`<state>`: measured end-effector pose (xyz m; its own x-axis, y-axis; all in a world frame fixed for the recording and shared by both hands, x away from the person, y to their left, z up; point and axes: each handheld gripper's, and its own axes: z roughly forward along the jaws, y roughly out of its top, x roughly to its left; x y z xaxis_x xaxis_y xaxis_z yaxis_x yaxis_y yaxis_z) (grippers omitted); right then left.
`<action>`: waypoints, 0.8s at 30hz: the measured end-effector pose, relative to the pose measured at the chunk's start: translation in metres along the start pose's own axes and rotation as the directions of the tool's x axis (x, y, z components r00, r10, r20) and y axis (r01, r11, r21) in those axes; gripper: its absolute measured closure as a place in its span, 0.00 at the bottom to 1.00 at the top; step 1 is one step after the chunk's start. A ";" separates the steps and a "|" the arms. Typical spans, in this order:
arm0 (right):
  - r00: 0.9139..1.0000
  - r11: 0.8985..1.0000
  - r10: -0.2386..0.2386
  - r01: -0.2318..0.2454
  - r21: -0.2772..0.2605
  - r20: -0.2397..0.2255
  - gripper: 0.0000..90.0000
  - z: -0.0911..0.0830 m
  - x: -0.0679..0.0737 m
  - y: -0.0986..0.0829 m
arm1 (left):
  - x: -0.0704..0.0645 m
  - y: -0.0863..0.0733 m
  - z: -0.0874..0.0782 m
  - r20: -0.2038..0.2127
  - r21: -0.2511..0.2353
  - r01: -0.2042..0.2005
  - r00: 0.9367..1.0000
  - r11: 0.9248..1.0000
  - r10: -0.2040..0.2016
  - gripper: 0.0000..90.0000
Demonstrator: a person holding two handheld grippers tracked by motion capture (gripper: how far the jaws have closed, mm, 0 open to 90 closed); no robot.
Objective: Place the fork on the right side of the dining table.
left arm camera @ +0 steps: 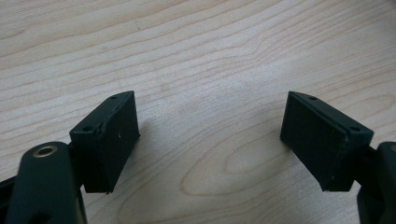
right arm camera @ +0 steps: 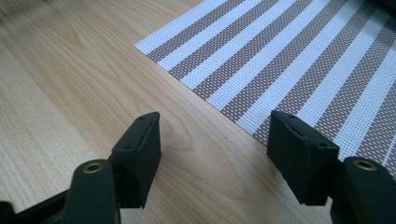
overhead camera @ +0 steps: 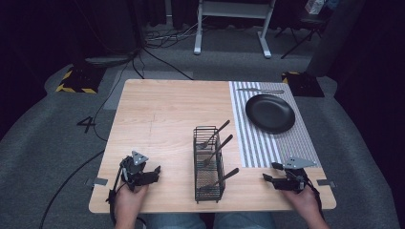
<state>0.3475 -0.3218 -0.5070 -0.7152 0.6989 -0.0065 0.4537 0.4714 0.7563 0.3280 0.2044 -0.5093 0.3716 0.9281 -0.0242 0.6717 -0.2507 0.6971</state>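
From up high I see my left hand-held gripper (overhead camera: pixel 152 172) resting low over the near left part of the desk (overhead camera: pixel 162 114), jaws spread and holding nothing. Its own camera confirms it: the left hand-held gripper (left arm camera: pixel 210 140) has both black pads wide apart with bare pale woodgrain between them.

My right hand-held gripper (overhead camera: pixel 270 171) sits at the near right, just off the near corner of the striped placemat (overhead camera: pixel 282 143). It is spread too, with nothing in its grip. Looking along the right hand-held gripper (right arm camera: pixel 215 149), I see one jaw over wood and the other over the edge of the placemat (right arm camera: pixel 299 60), whose weave runs in brown and white stripes.

Between the two, near the front edge of the desk, stands the black wire cutlery basket (overhead camera: pixel 208 164). It is narrow, upright and open at the top (a long rectangle seen from here), with its mesh throwing a fine shadow on the wood. Three dark-handled utensils (overhead camera: pixel 217 149) lean in it, handles pointing up and to the right; the tips are too small to tell apart. Both grippers are well apart from it.

Farther off, a black plate (overhead camera: pixel 270 112) lies on the placemat, and a silver utensil (overhead camera: pixel 260 90) lies just beyond it.
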 end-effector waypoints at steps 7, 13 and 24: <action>1.000 1.000 0.029 -0.029 0.001 -0.009 0.41 -0.001 -0.002 0.001 | 0.000 0.000 0.000 0.000 0.000 0.000 1.000 1.000 0.000 0.22; 0.998 0.998 0.054 -0.054 -0.015 -0.019 0.41 -0.008 -0.002 0.008 | 0.000 -0.001 -0.001 0.006 0.001 -0.001 1.000 1.000 0.001 0.21; 0.997 0.997 0.071 -0.071 -0.008 -0.026 0.44 -0.031 0.009 0.023 | 0.004 -0.003 -0.003 0.032 0.011 -0.025 0.999 1.000 0.024 0.16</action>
<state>0.3350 -0.3210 -0.4697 -0.6952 0.7160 0.0640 0.4990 0.4165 0.7599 0.3250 0.2100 -0.5094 0.4083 0.9123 -0.0303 0.6695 -0.2767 0.6894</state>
